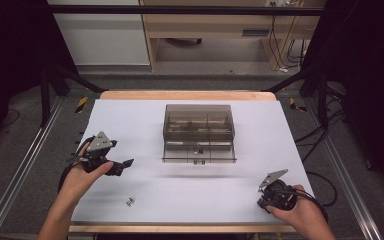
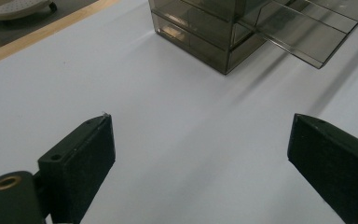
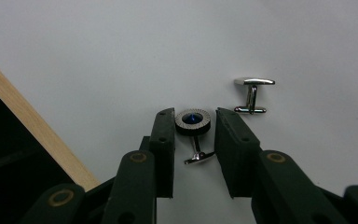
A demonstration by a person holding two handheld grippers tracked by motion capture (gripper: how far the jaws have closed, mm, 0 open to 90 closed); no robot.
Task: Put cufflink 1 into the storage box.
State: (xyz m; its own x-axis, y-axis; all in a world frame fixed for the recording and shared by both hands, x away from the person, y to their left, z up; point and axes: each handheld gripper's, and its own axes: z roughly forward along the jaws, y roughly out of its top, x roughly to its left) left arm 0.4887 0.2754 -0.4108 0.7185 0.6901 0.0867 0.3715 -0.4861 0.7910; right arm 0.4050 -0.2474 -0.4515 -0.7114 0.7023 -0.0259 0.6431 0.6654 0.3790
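**Silver cufflink clamped at the worktop's near edge**

Silver, blue-faced cufflink is gripped between the right tongs, at five o'clock of the worktop. A second cufflink lies just beside, at one o'clock. The left tongs are held wide apart.

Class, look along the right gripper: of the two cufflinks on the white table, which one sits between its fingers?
The cufflink with the round dark face and blue centre; it sits between the right gripper fingers. The all-silver cufflink stands outside them, beyond the right-hand finger.
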